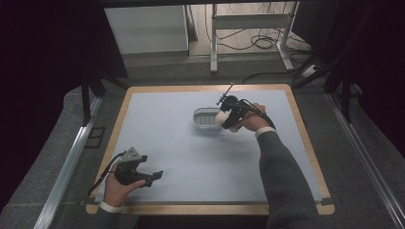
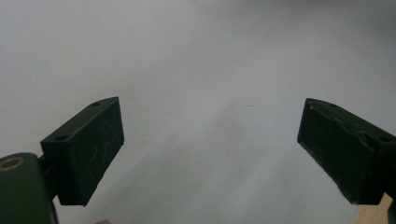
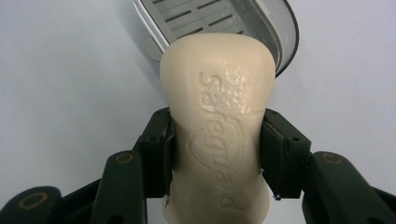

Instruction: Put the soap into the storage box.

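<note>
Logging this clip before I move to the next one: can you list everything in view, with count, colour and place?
Bar of soap: one, cream, embossed lettering, clamped between the right gripper's jaws, at the soap dish's right end.
Soap dish: one, grey with slotted floor, centre of the mat.
Mat: one, pale blue-grey, covering the table top.
Table: one, light wood edge around the mat.
Cables: several, dark, on the floor beyond the table.
Left gripper: one, black, near-left corner of the mat, jaws apart, nothing between them.
Right gripper: one, black, at the dish.
Sleeves: grey.
</note>
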Motion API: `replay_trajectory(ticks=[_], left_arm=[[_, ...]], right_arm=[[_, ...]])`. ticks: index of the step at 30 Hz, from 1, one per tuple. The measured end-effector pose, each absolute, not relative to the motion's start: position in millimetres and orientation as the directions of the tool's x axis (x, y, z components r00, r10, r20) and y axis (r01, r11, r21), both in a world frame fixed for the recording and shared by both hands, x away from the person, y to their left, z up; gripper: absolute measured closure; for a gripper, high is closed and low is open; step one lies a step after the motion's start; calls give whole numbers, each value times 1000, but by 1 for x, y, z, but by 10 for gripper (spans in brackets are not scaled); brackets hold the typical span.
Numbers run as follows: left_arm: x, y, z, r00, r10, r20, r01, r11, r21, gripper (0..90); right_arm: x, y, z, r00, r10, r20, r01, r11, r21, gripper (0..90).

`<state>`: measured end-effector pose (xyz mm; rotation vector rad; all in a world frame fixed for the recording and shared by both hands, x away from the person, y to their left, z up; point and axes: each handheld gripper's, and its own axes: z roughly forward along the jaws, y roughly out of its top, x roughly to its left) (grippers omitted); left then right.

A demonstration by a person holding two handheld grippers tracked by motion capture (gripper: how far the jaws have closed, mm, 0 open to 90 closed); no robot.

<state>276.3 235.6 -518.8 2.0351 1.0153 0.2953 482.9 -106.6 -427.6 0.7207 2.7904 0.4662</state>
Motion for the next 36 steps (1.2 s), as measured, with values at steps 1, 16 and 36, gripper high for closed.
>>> replay_trajectory(ticks=[1, 16, 36], left_arm=[[276, 236, -519, 646, 750, -142, 556, -335, 761, 77], [277, 235, -519, 648, 748, -145, 556, -334, 761, 77], [276, 236, -518, 656, 736, -167, 555, -320, 768, 77]], right_arm=[[483, -105, -427, -858, 494, -141, 421, 833, 358, 497], [493, -92, -428, -875, 455, -163, 385, 860, 336, 497], [504, -75, -423, -891, 421, -172, 348, 875, 337, 497]])
